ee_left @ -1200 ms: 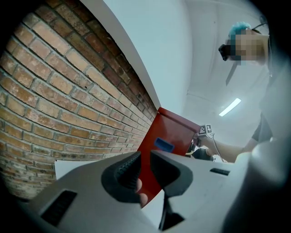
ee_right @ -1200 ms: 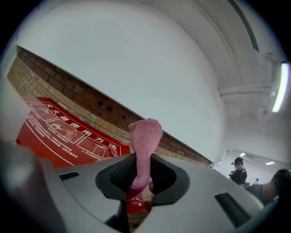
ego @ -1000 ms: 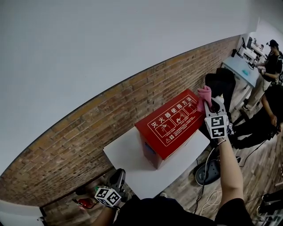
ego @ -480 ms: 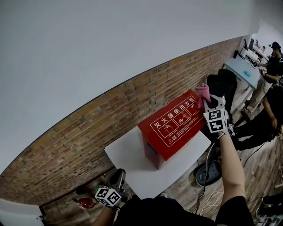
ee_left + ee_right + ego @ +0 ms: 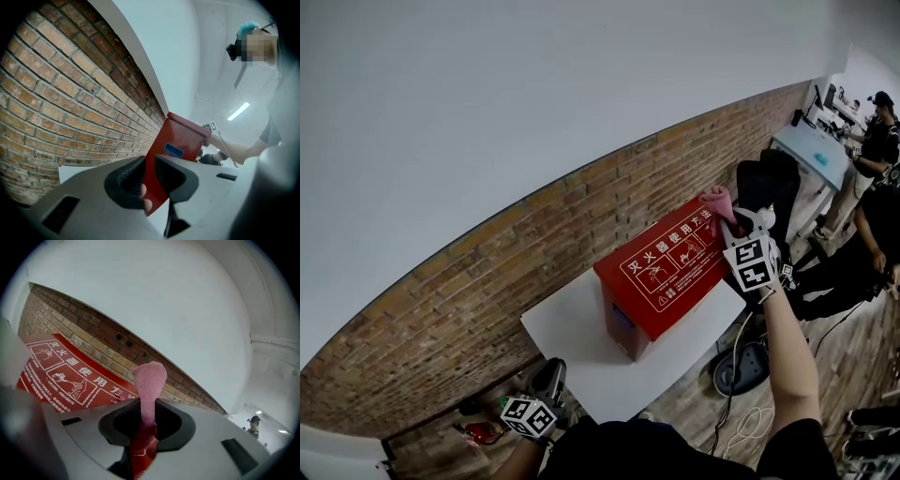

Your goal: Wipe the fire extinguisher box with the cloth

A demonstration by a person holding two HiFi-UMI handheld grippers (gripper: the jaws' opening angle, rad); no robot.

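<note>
**Jaws.** Right gripper [image 5: 739, 219] [image 5: 147, 422]: clamped on a pink cloth [image 5: 718, 201] [image 5: 149, 389], which stands up out of the jaws as a narrow fold. Left gripper [image 5: 547, 379] [image 5: 149, 180]: jaws a little apart, nothing between them; the box shows through the gap, well beyond.

**Box** [image 5: 667, 266] [image 5: 174, 151] [image 5: 60, 377]: red, oblong, on the right part of the white desk [image 5: 570, 330]. Its long axis runs along the brick wall [image 5: 487, 281], near left to far right. Its printed face is turned up towards the head camera. The cloth is at its far right top corner.

**Left gripper, place.** Low, off the desk's near left corner, pointing at the box's left end.

**Surroundings.**
- A black chair [image 5: 769, 184] is just past the box's right end, behind the right gripper.
- Farther right are a blue-topped table [image 5: 812, 146] and a person [image 5: 874, 133] standing at it.
</note>
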